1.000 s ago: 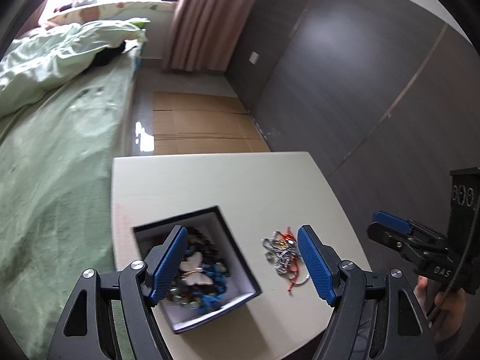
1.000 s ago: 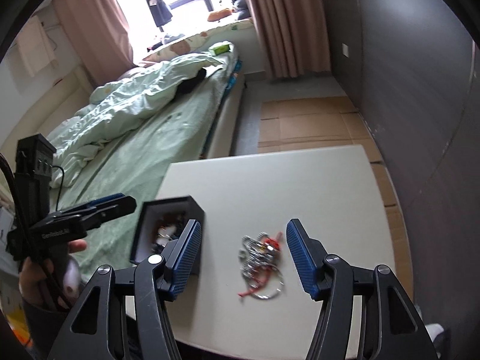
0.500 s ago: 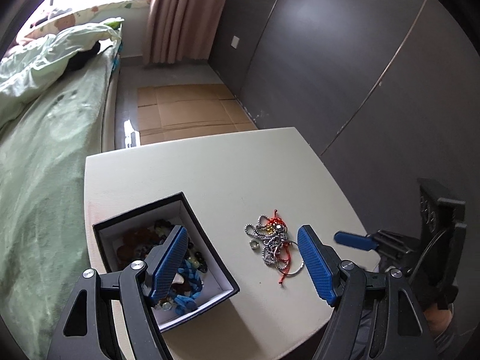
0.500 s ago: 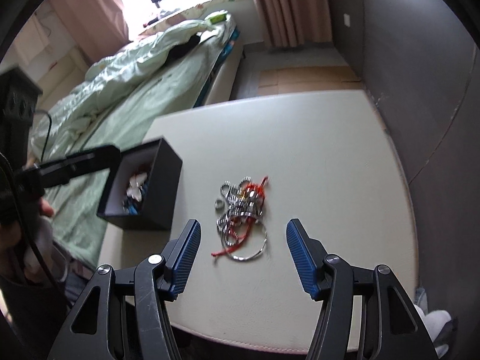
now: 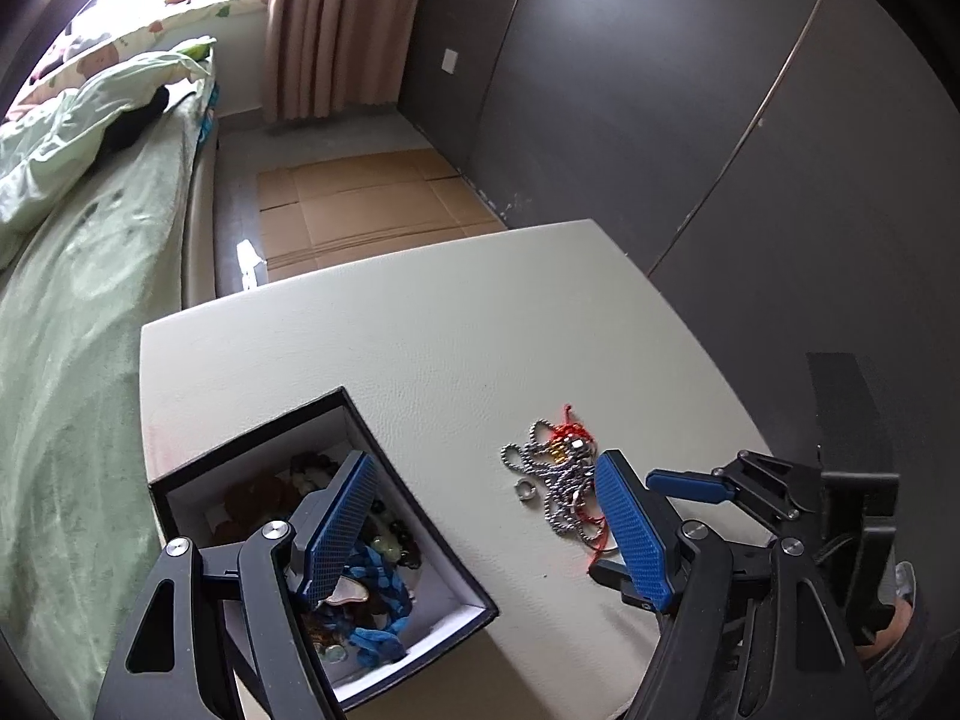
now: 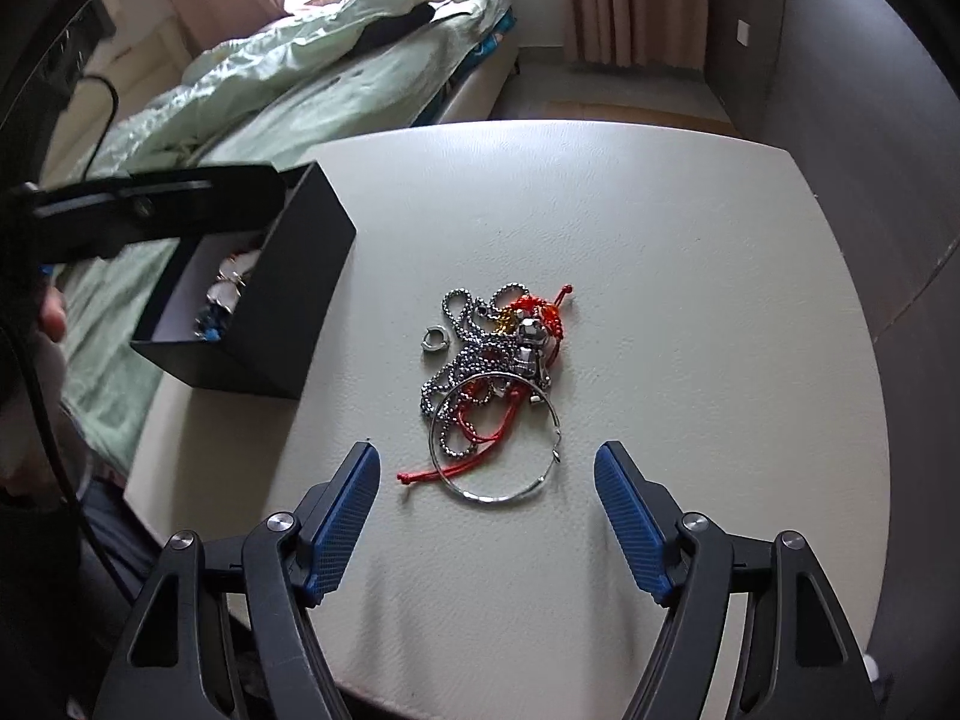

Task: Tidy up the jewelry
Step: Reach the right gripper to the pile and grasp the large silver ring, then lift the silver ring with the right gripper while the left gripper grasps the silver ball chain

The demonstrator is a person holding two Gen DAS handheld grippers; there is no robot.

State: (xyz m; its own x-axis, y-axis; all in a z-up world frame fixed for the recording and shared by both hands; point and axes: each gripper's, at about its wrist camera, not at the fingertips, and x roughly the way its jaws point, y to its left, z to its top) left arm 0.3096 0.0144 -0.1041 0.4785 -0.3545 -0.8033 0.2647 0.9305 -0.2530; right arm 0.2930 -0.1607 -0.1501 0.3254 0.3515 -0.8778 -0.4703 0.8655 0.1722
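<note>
Hovering nearest: the right gripper (image 6: 486, 516), its blue fingers spread wide and holding nothing, low over the near edge of the table (image 6: 690, 276).
Left gripper (image 5: 480, 531): also spread wide and holding nothing; its left finger hangs over the open box, its right finger over the near side of the jewelry tangle.
Jewelry pile (image 6: 498, 360): loose on the table just beyond the right gripper's fingertips, touched by neither gripper.
Hoop (image 6: 495, 435): a large thin silver ring at the near end of the pile, lying across a red cord (image 6: 474, 441) whose knotted end trails toward the left finger.
Ball chain (image 6: 462, 354): silver, looped and knotted through the middle of the pile, mixed with red and gold bits at the far end.
Small ring (image 6: 433, 340): silver, just beside the chain on the box side, apart from it.
Black box (image 5: 414, 516): lidless, white-lined, at the table's left edge, near the pile but not touching; blue cord, dark beads and a pale butterfly-like piece lie inside.
Floor beyond: flattened cardboard (image 5: 360, 204) past the table's far edge.
Farther left: a bed (image 6: 312, 90) with a rumpled pale green quilt.
Farthest: pink curtains (image 5: 324, 24) against a dark wall.
</note>
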